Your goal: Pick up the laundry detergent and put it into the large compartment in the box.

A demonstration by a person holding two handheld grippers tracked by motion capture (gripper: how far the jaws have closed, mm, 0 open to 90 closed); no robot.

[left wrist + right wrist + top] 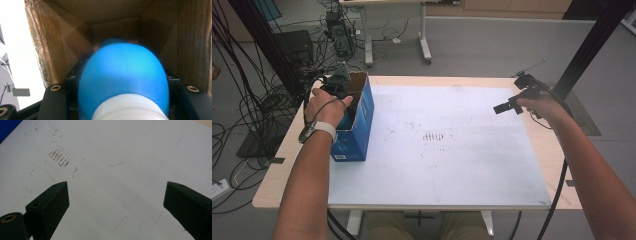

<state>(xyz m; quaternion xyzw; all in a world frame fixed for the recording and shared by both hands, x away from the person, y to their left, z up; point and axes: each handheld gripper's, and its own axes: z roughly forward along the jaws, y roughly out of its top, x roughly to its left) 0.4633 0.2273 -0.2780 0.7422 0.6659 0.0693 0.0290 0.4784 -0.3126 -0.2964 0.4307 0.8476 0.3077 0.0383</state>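
Nearest in the left gripper view: a blue bottle [123, 77] with a white ribbed cap [128, 110], clamped between the two black jaws, cap toward the camera, body pointing into the box. Around and beyond it, the brown cardboard inner walls [110, 15] of an open box, tape glinting along one edge. Bottle well inside the opening; whether touching the bottom, impossible to tell.

From above: left gripper [343, 92] dipped into the open top of the blue box [362, 125], standing at the left side of the white table top [452, 165], left hand [326, 107] wrapped round the handle. Farther across, right gripper [508, 106] held above the right edge of the table, well apart from the box. In the right gripper view, jaws wide apart, nothing between them, just the scuffed white surface [107, 182] with a patch of brown marks [59, 158] below.

Step in hand, by the look of it: either lowering the bottle into the box or drawing it out, grip firm either way. Next move, if packing: ease down until seated, then release and lift straight up clear of the cardboard walls. If unpacking: lift straight up, keeping the bottle off the box rim.
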